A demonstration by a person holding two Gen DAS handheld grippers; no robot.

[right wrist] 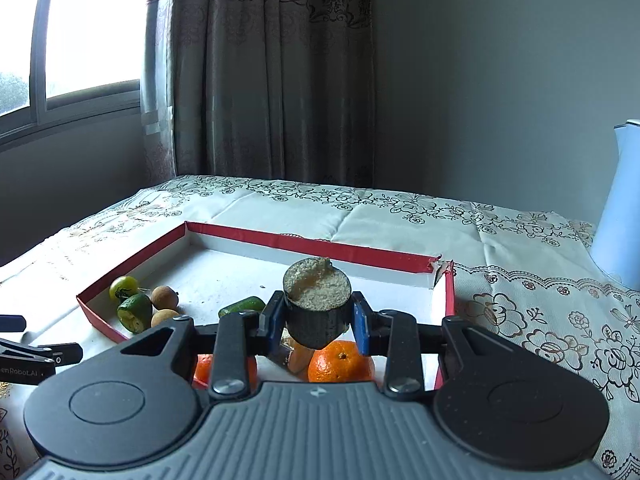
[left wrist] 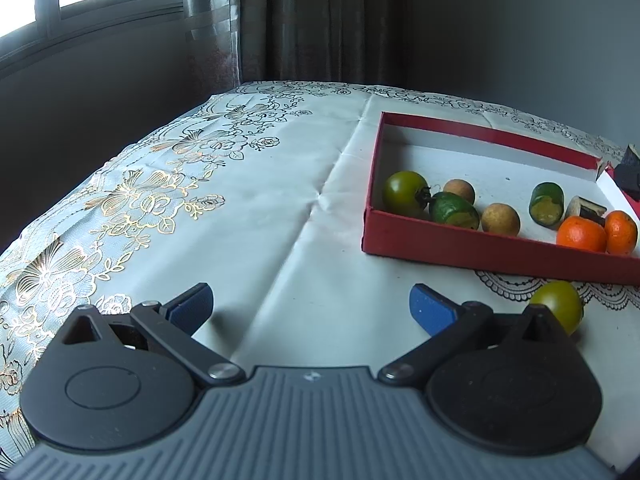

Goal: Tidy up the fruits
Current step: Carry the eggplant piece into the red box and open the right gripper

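Left tongs (left wrist: pixel 311 307): lower centre of the left wrist view, blue pads spread wide apart, nothing between them, over the bare tablecloth (left wrist: pixel 248 216).

Right tongs (right wrist: pixel 319 316): centre of the right wrist view, closed on a dark-skinned cut fruit piece (right wrist: pixel 316 308), its pale grainy cut face turned up; held above the red box (right wrist: pixel 308 245).

Red box, white inside, shallow: right of the left wrist view (left wrist: pixel 472 246), resting on the tabletop; one far corner is torn.

Contents, left wrist view:
- green tomato (left wrist: pixel 405 192) with dark stem, at the left end, touching a cut green fruit (left wrist: pixel 454 210);
- two tan round longans (left wrist: pixel 459 191) and (left wrist: pixel 500 219), near the front wall;
- second cut green piece (left wrist: pixel 546 204), right of centre;
- small dark-rimmed pale slice (left wrist: pixel 585 208), just beside it;
- two oranges (left wrist: pixel 581 234) and (left wrist: pixel 621 232), touching, at the right end.

Outside the box: a second green tomato (left wrist: pixel 558 305), on the tablecloth just in front of the front wall, partly hidden by the left tongs' right arm.

Right wrist view, under the held piece: one orange (right wrist: pixel 340 362) directly below it, another (right wrist: pixel 205 368) partly hidden at lower left.

Surroundings: brown curtain (right wrist: pixel 264 68), window (right wrist: pixel 88 20) at upper left, grey wall, a pale blue object (right wrist: pixel 620 200) at the right edge.
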